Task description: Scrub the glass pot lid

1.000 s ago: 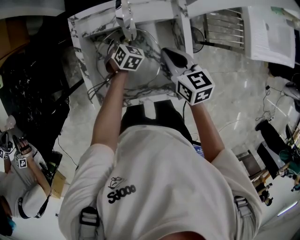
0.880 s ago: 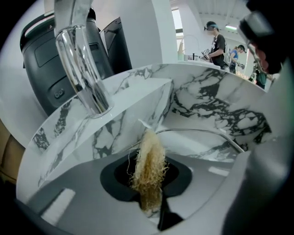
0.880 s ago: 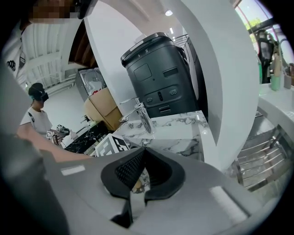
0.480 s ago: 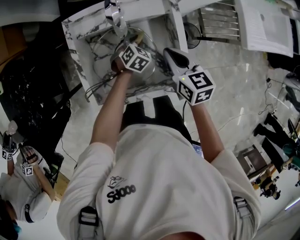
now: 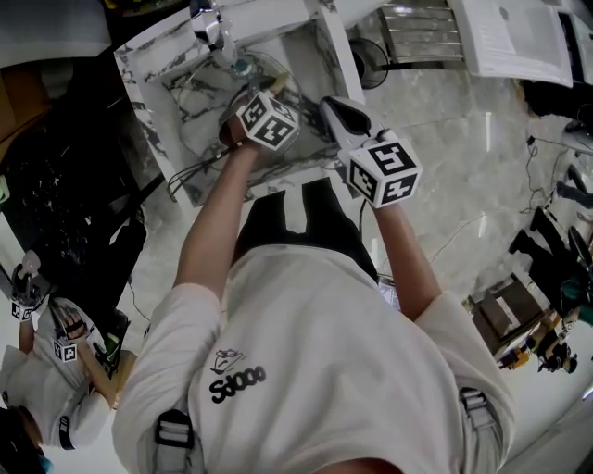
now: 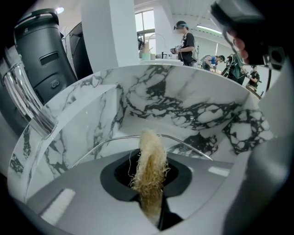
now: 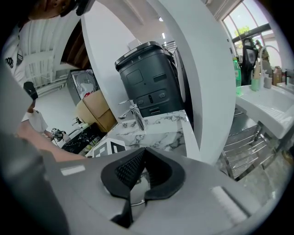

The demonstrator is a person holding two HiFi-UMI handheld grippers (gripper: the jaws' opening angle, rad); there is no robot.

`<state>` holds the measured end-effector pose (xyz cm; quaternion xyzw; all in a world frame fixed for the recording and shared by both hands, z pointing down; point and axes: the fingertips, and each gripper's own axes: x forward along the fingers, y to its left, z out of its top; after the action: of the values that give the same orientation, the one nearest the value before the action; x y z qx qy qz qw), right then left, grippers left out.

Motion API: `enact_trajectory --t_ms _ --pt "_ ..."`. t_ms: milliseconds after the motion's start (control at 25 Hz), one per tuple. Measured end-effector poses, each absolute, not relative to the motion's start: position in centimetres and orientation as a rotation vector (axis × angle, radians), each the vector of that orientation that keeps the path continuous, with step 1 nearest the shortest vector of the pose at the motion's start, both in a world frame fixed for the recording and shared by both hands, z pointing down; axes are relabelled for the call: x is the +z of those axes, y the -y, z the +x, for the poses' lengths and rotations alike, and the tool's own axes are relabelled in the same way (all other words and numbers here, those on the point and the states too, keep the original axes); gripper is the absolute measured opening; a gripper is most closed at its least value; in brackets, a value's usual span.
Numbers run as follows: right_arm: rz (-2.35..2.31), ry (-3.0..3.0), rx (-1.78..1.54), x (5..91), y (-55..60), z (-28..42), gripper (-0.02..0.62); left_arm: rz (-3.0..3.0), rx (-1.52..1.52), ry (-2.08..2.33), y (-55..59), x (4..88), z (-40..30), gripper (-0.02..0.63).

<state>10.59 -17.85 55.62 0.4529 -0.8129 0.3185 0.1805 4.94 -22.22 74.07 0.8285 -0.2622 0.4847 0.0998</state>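
Observation:
My left gripper [image 5: 270, 120] hangs over the marble sink [image 5: 167, 69], shut on a pale fibre scrubber [image 6: 149, 167] that stands up between its jaws [image 6: 150, 186]. The scrubber's tip lies against the glass pot lid, whose metal rim [image 6: 186, 141] arcs across the basin just ahead. My right gripper [image 5: 345, 116] sits at the sink's right edge. Its black ribbed pads [image 7: 128, 170] are shut on the lid's shiny knob [image 7: 137, 189]. Most of the glass is hidden under both grippers in the head view.
A chrome tap [image 5: 208, 22] stands at the sink's far rim, also seen as tap [image 7: 136, 115]. A black bin [image 7: 148, 87] stands behind the sink. A metal rack [image 5: 422, 32] lies to the right. Another person with grippers [image 5: 51, 370] stands at lower left.
My left gripper with the scrubber has slid a little toward the sink's near right side. The right gripper has hardly moved. The head camera has shifted, so the sink sits further left.

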Motion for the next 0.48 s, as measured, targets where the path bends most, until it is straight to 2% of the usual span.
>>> enact_trajectory --t_ms 480 --pt "1.349 2.264 0.907 55.2 14.9 9.8 0.003 2.551 1.557 0.499 17.8 74.2 6.0 0.064"
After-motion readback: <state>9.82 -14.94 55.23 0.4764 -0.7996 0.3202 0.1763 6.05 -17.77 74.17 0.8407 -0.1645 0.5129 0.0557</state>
